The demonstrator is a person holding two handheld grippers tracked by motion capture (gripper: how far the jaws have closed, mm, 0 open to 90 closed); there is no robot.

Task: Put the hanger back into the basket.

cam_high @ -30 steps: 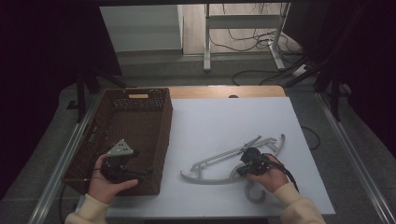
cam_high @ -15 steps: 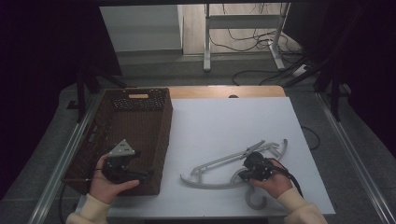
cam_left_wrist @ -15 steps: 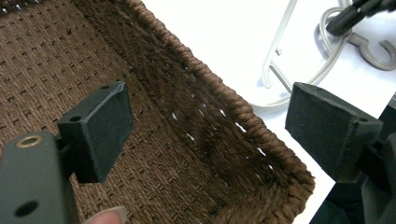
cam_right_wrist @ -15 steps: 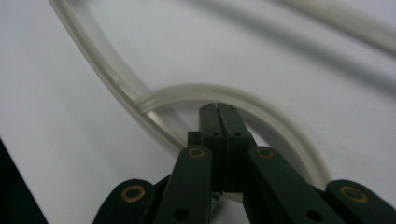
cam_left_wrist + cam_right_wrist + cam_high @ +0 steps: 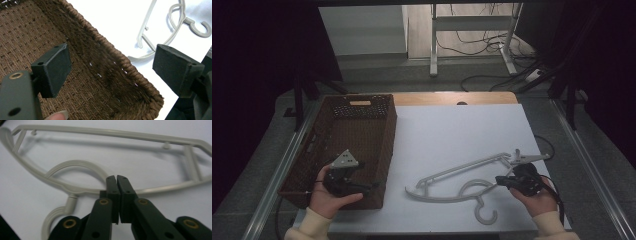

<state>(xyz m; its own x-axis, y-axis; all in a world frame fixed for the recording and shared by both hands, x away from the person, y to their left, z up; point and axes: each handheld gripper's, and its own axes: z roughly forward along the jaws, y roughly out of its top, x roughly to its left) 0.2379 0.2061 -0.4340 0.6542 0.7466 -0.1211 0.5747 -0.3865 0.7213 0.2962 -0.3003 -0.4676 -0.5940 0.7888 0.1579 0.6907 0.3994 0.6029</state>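
Right gripper (image 5: 117,195) pinches hanger (image 5: 462,172) lower bar; light, stiff, slick plastic. Left gripper (image 5: 110,70) spread over basket (image 5: 384,150).

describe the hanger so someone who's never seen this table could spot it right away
On the white table top, look right of the brown woven basket, toward the near edge. The pale grey plastic hanger lies flat there, its hook pointing at the person, with the right gripper shut on its lower bar. It is the only pale, thin-framed thing lying on the white surface.

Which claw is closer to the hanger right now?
Right. The right claw is shut on the hanger; the left claw is open over the basket.
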